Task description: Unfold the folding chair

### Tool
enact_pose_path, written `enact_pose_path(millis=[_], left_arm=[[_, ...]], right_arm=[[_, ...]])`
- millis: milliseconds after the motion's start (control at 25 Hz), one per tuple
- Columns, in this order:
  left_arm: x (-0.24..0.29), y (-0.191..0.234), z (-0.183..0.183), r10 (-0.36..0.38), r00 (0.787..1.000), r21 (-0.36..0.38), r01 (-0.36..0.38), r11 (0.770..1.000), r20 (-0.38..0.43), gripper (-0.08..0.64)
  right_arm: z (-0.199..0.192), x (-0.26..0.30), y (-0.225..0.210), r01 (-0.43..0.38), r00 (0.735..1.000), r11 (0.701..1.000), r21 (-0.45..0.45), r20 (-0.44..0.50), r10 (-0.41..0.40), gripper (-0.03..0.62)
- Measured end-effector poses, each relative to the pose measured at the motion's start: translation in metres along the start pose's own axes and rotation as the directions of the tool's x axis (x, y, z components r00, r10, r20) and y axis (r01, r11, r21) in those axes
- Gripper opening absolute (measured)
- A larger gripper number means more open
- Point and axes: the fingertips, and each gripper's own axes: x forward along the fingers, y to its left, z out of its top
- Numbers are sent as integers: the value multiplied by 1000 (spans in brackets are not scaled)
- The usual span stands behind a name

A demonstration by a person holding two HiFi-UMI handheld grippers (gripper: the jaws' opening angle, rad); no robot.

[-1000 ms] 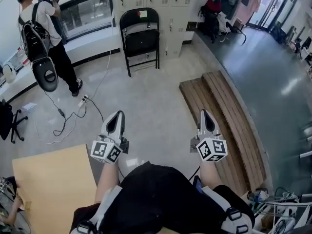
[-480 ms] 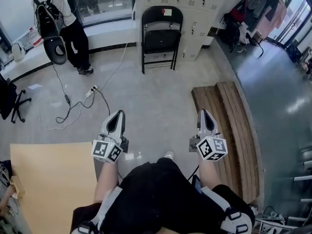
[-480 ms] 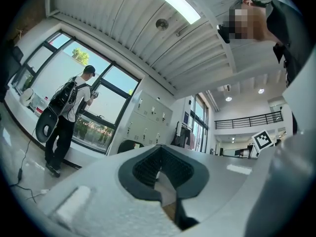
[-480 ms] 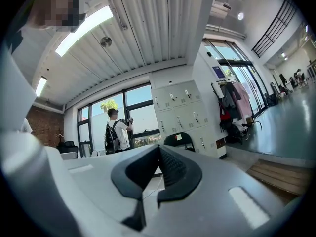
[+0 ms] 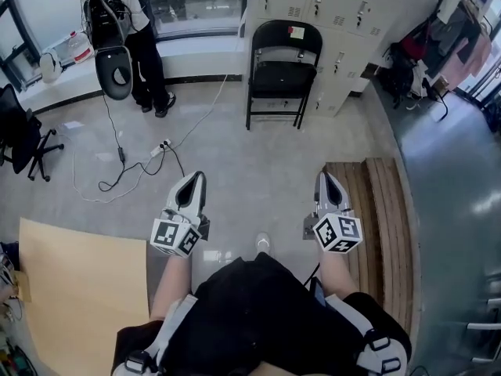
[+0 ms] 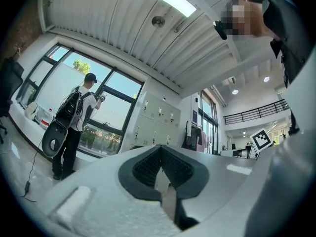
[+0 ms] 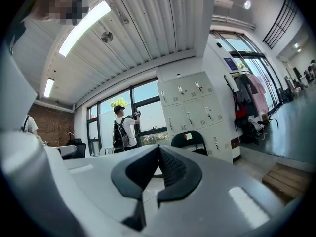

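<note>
Ahead, against the lockers, the folding chair stands upright on its legs, back rising vertically and seat facing the wearer, well apart from both tools across bare floor. Nearer the wearer, the left gripper and right gripper point toward it, each with jaws together and nothing between them. By its line the right gripper appears the nearer.

Nothing here can be read from where I stand. The pale sticker on the backrest of the folding chair is too small to make out, and the lockers behind it show no legible print
</note>
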Motion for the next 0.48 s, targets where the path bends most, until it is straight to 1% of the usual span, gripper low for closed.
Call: enact_pose_path(millis=[80,240,360,480], left_arm=[[23,-4,0,4,1000,5,-4,1000,2,4],[69,-14,-8,-46,999,9,46,999,-11,3],[106,-17,-15,-25,1000,2,25,1000,-2,4],[136,-20,-24,-3,1000,-26,3,1000,-6,3]], right_arm=[[6,22,-14,-18,1000,1000,2,-1,18,6],[15,60,-39,-57,998,998,-6,2,57,6],[20,86,-64,-68,998,998,1,-2,68,6],[23,106,-90,-77,997,997,13,-19,77,6]])
